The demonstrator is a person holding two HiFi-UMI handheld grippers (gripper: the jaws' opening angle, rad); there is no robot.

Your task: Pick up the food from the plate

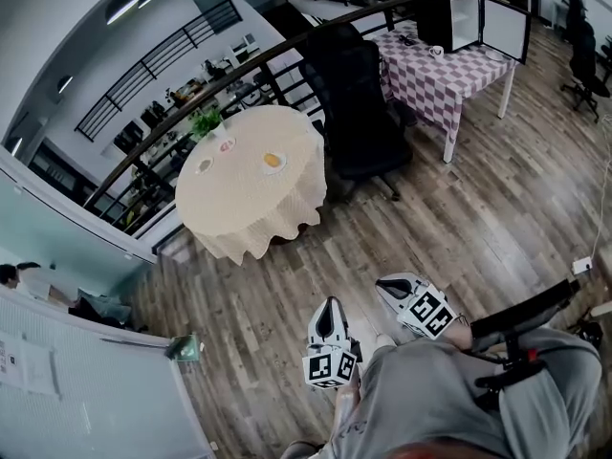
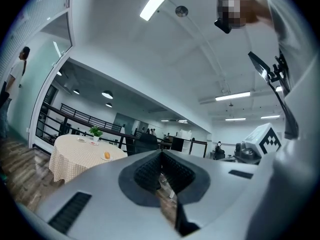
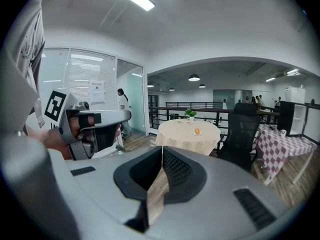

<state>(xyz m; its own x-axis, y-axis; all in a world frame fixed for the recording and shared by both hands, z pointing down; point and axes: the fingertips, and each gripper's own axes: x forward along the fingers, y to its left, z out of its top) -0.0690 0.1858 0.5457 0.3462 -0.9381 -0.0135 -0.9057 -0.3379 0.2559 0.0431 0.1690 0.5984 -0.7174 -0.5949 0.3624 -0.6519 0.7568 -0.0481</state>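
Observation:
An orange piece of food (image 1: 273,161) lies on a small plate (image 1: 274,168) on a round table with a cream cloth (image 1: 244,208), well ahead of me across the wooden floor. It shows small in the left gripper view as the food (image 2: 107,155) and in the right gripper view as the food (image 3: 197,131). My left gripper (image 1: 330,306) and right gripper (image 1: 384,286) are held close to my body, far from the table. The left gripper (image 2: 161,154) and right gripper (image 3: 162,149) both have their jaws together with nothing between them.
Two more small dishes (image 1: 204,165) and a potted plant (image 1: 206,122) stand on the round table. A black office chair (image 1: 359,94) sits right of it, beside a checkered table (image 1: 440,75) carrying a black box. A railing (image 1: 172,122) runs behind, a glass wall at left.

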